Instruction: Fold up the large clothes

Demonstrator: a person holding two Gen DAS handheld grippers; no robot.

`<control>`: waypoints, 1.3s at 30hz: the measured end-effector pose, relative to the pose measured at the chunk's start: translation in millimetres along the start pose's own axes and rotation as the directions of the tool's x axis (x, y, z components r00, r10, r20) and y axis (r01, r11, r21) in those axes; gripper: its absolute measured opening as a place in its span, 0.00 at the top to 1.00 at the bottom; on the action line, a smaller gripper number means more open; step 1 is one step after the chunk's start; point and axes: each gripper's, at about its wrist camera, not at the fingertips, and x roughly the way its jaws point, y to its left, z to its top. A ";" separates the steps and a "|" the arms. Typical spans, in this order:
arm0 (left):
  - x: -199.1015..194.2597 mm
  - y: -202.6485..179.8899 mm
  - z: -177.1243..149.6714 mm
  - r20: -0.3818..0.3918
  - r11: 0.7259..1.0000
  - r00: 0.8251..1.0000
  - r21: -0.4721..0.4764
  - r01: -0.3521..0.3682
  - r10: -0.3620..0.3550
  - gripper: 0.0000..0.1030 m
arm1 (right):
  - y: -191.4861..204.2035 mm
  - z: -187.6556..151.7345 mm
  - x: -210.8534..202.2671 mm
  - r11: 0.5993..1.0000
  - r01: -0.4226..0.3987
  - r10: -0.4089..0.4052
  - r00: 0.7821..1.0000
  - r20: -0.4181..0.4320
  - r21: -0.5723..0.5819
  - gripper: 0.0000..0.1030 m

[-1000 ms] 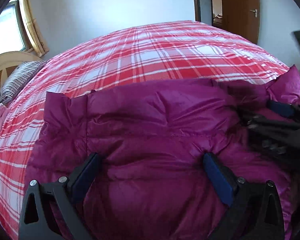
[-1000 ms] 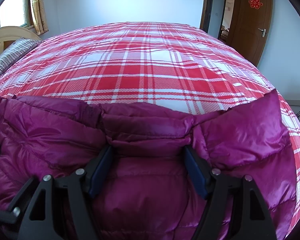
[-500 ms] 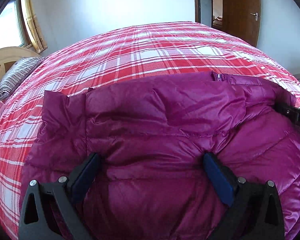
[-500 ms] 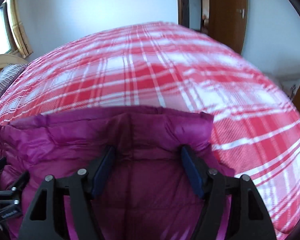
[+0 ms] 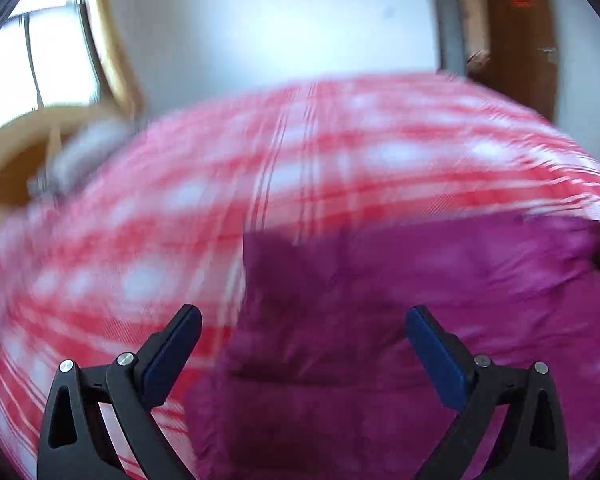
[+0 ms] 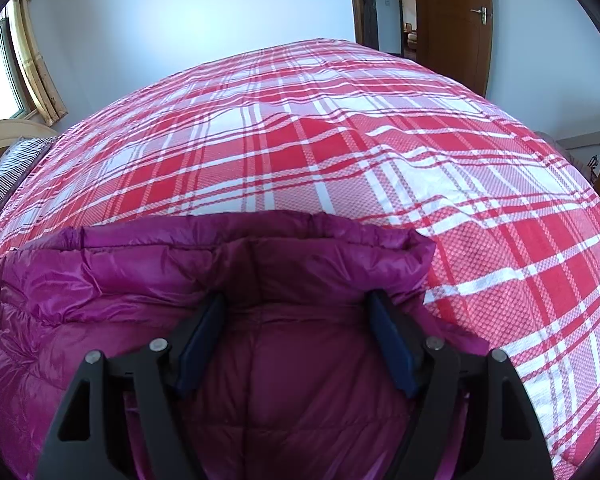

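A magenta puffer jacket [image 6: 140,288] lies bunched on the bed with the red and white plaid cover [image 6: 340,140]. My right gripper [image 6: 296,332] has its jaws spread wide with a thick fold of the jacket bulging between the blue pads [image 6: 392,344]; whether it grips is unclear. In the blurred left wrist view the jacket [image 5: 440,280] fills the right and lower part. My left gripper [image 5: 300,344] is open above the jacket's left edge, its left pad [image 5: 172,356] over the plaid cover [image 5: 140,240].
A striped pillow [image 6: 12,168] and a pale wooden headboard [image 6: 4,132] are at the far left under a curtained window [image 6: 4,68]. A brown door [image 6: 452,20] stands open at the back right. The bed edge drops off at the right.
My left gripper has swung quickly left and lifted off the jacket; its view is motion-blurred. The right view has steadied, with the jacket fold still between its pads.
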 end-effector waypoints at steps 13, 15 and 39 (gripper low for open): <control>-15.5 -13.2 -4.7 0.061 0.999 0.998 -0.042 -0.004 0.007 0.01 | 3.3 0.0 1.4 0.999 0.026 -0.026 1.000 0.001 -0.019 0.25; -31.5 -32.2 -0.1 0.102 1.000 0.994 0.002 0.027 -0.027 0.01 | 3.6 -0.2 1.5 0.999 0.029 -0.029 1.000 0.002 -0.022 0.25; 22.2 -59.6 -3.8 0.001 0.997 0.997 -0.009 0.072 -0.072 0.01 | 85.9 -28.1 -72.8 0.991 -0.132 0.133 0.982 0.137 -0.012 0.22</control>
